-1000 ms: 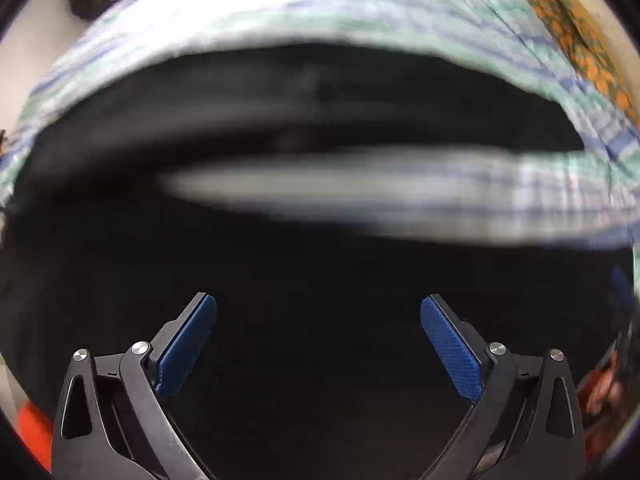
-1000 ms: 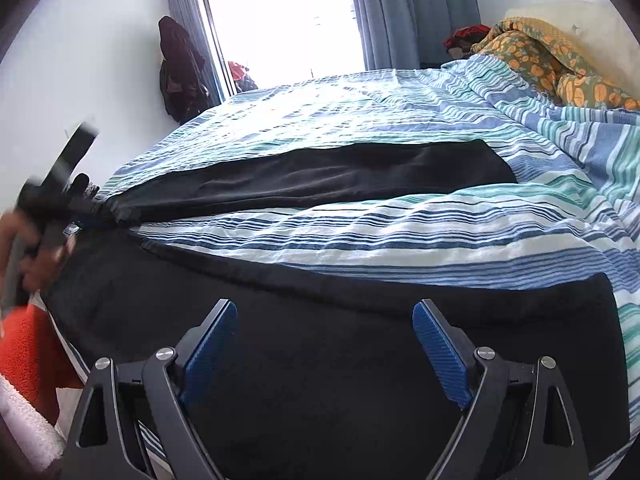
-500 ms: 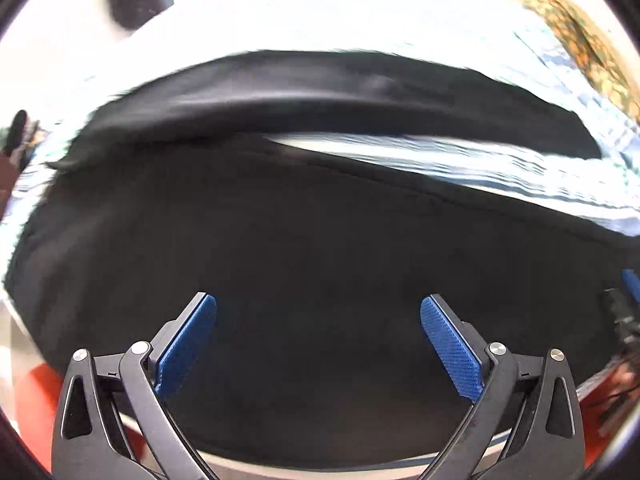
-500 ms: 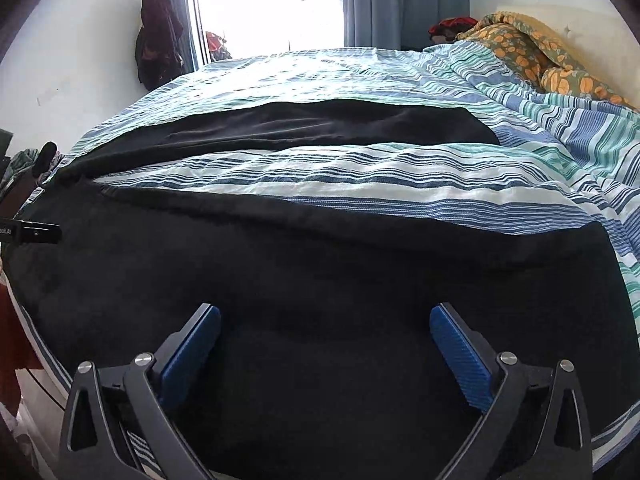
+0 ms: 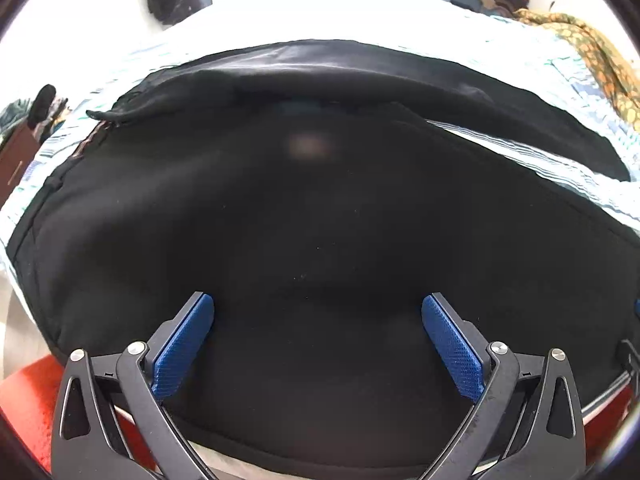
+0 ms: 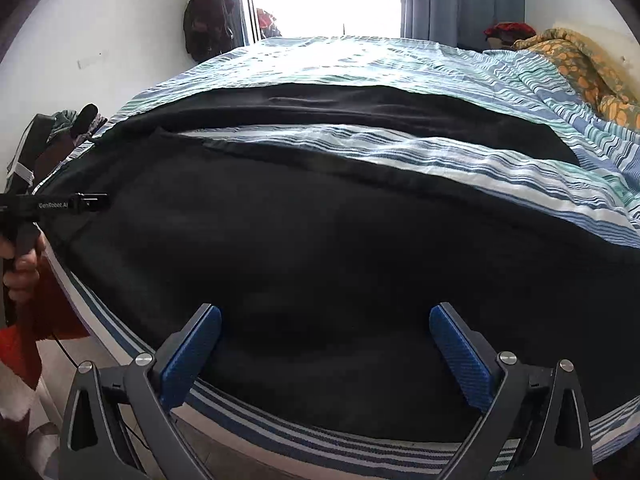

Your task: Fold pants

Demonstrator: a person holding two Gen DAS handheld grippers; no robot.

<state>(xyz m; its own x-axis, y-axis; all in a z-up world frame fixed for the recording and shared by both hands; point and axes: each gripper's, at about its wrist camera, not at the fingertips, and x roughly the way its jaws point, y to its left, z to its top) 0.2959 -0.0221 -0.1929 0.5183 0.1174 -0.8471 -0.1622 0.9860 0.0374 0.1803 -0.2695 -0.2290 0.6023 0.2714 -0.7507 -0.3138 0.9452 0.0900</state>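
Black pants [image 6: 320,248] lie spread flat on a striped bed, the near leg along the front edge and the far leg [image 6: 360,108] behind it with a strip of bedspread between them. The left wrist view shows the waist end of the pants [image 5: 312,220]. My left gripper [image 5: 318,340] is open and empty, hovering over the near edge of the pants. My right gripper [image 6: 326,348] is open and empty above the near leg. The left gripper also shows side-on in the right wrist view [image 6: 86,201], held by a hand.
The blue, green and white striped bedspread [image 6: 460,156] covers the bed. An orange patterned blanket [image 6: 580,68] lies at the far right. Dark clothes [image 6: 206,28] hang on the wall by a bright window. Red fabric [image 5: 28,396] lies below the bed edge.
Both grippers have drawn back towards the bed's front edge, staying open. The left view now takes in the whole waist end and the near hem of the pants.
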